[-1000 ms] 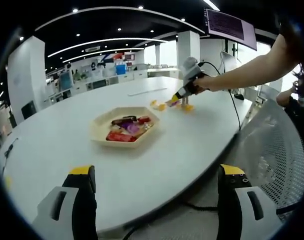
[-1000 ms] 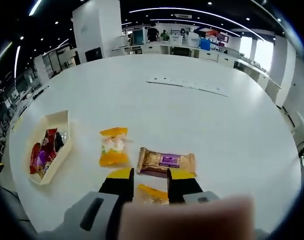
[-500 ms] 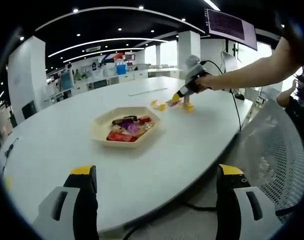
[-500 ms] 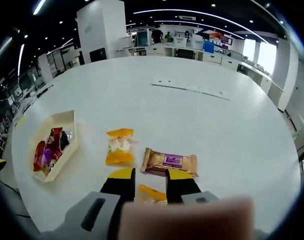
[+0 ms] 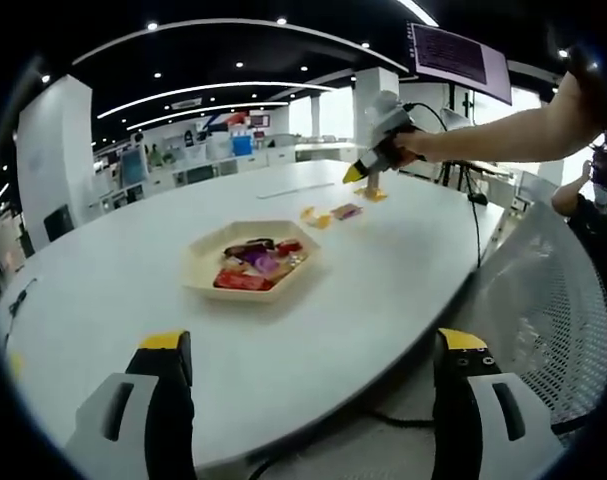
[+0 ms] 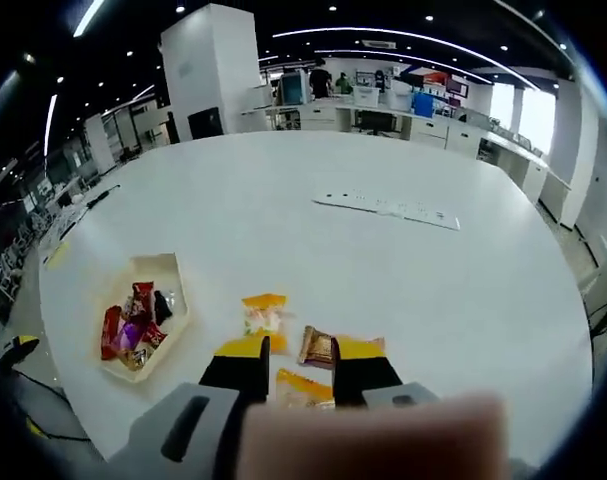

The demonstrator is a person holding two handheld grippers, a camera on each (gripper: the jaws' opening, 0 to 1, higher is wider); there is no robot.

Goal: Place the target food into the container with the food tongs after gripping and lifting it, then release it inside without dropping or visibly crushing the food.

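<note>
In the left gripper view, your left gripper (image 5: 303, 400) waits low at the near edge of the table (image 5: 133, 300), its jaws wide apart and holding nothing. The tray (image 5: 251, 262) lies on the table in the middle, already with several wrapped snacks inside. Far to the right, your right gripper (image 5: 368, 172) is in the air above the table, and a small orange packet (image 5: 373, 193) hangs from its tips. Two more packets (image 5: 331, 213) lie on the table below it, between it and the tray.

In the right gripper view, the jaws are closed on the orange packet (image 6: 303, 390), which sits between the yellow tips (image 6: 301, 362). The table is well below. The tray (image 6: 148, 315) is to the left, apart from a yellow packet (image 6: 264, 312) and a brown packet (image 6: 323, 347) that lie just beyond the tips.

To do this step well, I think you should keep the same pressure, because the packet looks soft and a harder squeeze can crush it. Carry it left at this height so it passes over the two packets. Bring the tips over the bare near part of the tray, lower close to the snacks, and only then open the jaws.
</note>
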